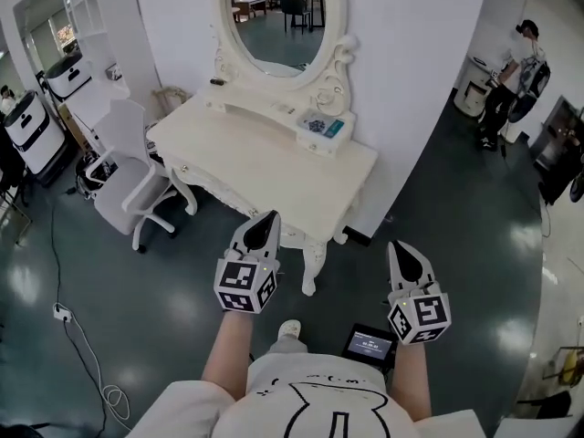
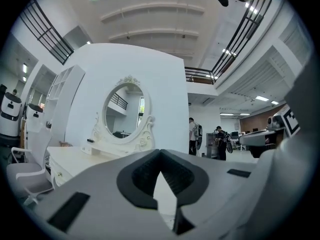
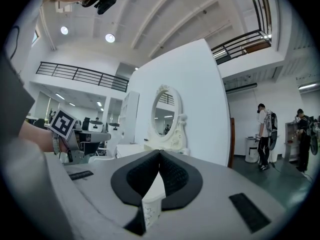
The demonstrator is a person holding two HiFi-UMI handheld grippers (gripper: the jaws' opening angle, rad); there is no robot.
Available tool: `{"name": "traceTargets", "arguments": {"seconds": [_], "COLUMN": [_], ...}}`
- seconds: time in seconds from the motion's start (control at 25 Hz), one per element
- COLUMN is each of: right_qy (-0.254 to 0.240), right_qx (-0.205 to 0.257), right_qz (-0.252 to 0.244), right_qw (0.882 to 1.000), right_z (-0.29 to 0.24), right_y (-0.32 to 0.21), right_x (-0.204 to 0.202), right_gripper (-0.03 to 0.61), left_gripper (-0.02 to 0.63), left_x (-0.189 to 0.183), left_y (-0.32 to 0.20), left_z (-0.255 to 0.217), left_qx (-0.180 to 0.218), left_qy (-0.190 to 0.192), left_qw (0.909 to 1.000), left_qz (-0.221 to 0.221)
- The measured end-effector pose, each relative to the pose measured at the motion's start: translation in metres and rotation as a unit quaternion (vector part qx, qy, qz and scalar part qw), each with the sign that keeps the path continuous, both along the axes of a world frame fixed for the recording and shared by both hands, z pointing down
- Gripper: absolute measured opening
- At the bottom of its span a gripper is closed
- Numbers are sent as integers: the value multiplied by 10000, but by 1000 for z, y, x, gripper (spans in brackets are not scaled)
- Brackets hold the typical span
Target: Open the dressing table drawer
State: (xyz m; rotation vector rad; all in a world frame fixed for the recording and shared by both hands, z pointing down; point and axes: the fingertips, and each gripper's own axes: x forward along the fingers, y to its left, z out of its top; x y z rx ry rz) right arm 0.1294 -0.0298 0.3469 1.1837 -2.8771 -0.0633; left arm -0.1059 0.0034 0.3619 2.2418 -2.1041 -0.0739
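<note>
Both hand-held grippers point level toward the dressing table. The left hand-held gripper [image 1: 265,222] has its dark ribbed pads [image 2: 142,176] pressed tip to tip with nothing between them. The right hand-held gripper [image 1: 404,252] is likewise closed and empty, and only pale furniture shows through the slit below its pads [image 3: 172,176].

The ornate cream-white dressing table with an oval mirror [image 1: 274,158] stands just ahead against a white partition wall [image 1: 420,53]. Its drawer front [image 1: 203,179] appears to be the carved apron under the near edge of the surface, marked by a small dark knob [image 1: 185,168]. That apron runs from upper left to lower right in the head view. It lies ahead and to the left of the left hand-held gripper, which is clearly the nearer of the two; the right one sits off the table's right corner, well apart from the knob.

A white swivel office chair [image 1: 123,167] stands just beside the left end of the drawer front and looks likely to crowd any approach from that side. A blue-and-white box [image 1: 326,128] rests on the surface near the mirror's base. A grey cable [image 1: 82,336] trails over the dark glossy floor [image 1: 493,226], and a person [image 1: 516,67] stands far off to the right. The drawer looks shut, and the pull is not yet begun.
</note>
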Motion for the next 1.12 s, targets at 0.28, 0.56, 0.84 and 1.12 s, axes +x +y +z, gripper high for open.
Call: {"name": "traceTargets", "arguments": {"seconds": [0.28, 0.56, 0.84, 1.12], "right_qy": [39, 126, 256, 149], "right_qx": [-95, -185, -483, -614], "right_qz": [58, 131, 238, 316], "right_qw": [9999, 9997, 9982, 9975], "right_z": [2, 7, 30, 37], "right_y": [-60, -97, -124, -174], "right_x": [-53, -92, -100, -98], "right_gripper": [25, 25, 25, 25], "left_gripper": [20, 20, 20, 20], "left_x": [-39, -63, -72, -71], "left_y": [-67, -119, -148, -191], "left_z": [6, 16, 38, 51], "left_qx": [-143, -302, -465, -677], "left_qy": [-87, -74, 131, -23], "left_qw": [9995, 9981, 9967, 9953], "left_qz": [267, 533, 651, 693]}}
